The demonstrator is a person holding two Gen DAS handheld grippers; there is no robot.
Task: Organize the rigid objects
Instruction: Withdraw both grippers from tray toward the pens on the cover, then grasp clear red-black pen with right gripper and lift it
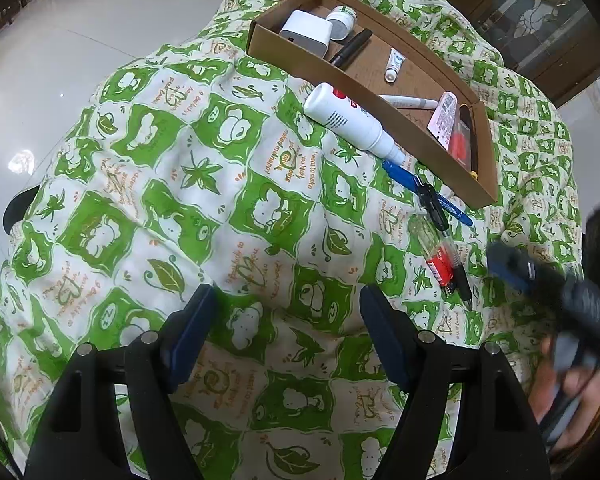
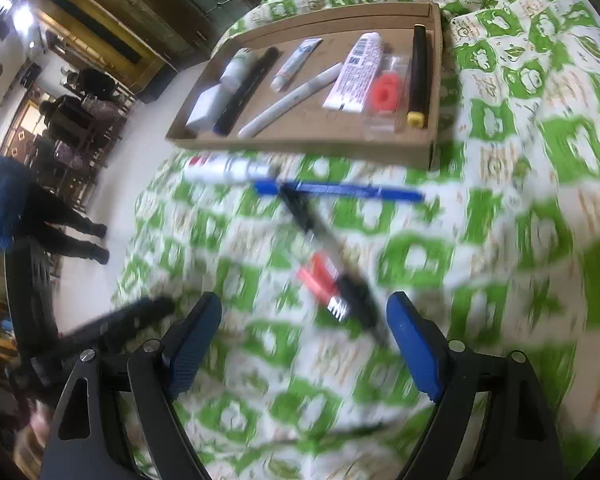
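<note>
Presently: black pen [image 2: 332, 264] — light, stiff, slippery; take mid-barrel. Right gripper [image 2: 304, 320] and left gripper [image 1: 288, 312] — both released, empty.

Both wrist views look down, sharing the cardboard tray [image 1: 384, 92]

A green-and-white checked cloth [image 1: 220, 184] with leaf prints covers the surface. The box [image 2: 300, 146] is brown cardboard, a pen [image 2: 340, 191] blue, a bottle [image 1: 352, 122] white, the ring [image 2: 386, 92] red.
</note>
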